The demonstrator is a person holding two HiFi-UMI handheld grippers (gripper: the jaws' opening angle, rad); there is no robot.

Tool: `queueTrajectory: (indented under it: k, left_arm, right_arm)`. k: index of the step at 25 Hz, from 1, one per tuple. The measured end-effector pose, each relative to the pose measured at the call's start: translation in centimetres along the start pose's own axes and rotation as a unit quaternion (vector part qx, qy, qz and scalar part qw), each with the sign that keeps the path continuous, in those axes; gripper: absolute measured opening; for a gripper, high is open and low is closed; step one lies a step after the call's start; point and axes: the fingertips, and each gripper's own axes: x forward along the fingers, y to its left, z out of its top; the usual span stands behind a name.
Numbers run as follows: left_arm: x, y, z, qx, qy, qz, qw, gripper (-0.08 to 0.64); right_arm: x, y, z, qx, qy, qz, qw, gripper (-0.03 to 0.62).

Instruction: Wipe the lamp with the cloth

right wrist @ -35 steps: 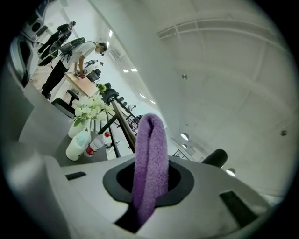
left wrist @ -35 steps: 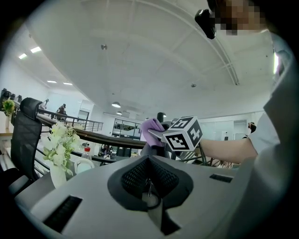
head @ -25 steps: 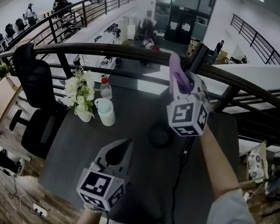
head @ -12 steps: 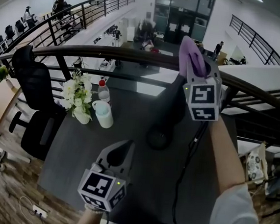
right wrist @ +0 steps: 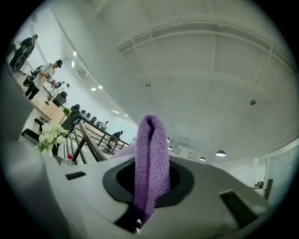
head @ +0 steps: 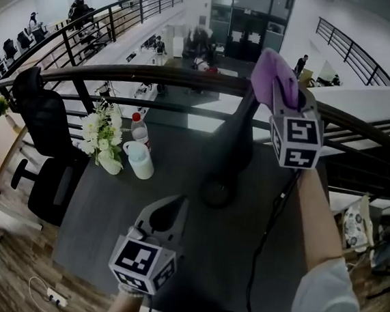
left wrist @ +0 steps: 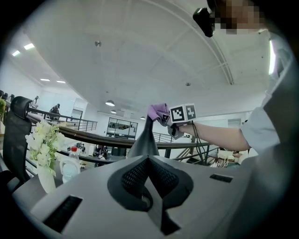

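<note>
Overhead, the right tongs point(right wrist: 148, 196) pinch the purple cloth point(head: 274, 72) at the lamp point(head: 238, 132) top, seemingly to wipe it; the left tongs point(left wrist: 148, 186), pressed together and empty, wait well below

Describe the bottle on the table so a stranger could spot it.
On the dark table, look near the far left corner beside the white flowers. The bottle stands just behind the white jug; it alone has a red cap.

Purple cloth point(right wrist: 150, 163) between closed tongs point(right wrist: 140, 217)
</note>
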Motion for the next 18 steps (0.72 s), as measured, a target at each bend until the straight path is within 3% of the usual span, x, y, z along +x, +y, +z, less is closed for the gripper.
queueTrajectory:
  k: [9, 18]
  left_arm:
    - [0.3, -0.6, -0.1, 0.003, 0.004, -0.007, 1.0, 0.0]
    - [0.0, -0.9, -0.2, 0.002, 0.005, -0.004, 1.0, 0.0]
  right_arm:
    - [-1.9, 3.5, -1.5, -0.018, -0.001, 0.024, 1.0, 0.051]
    - [-3.4, 10.5, -2.9, -0.059, 0.006, 0.085, 0.995, 0.051]
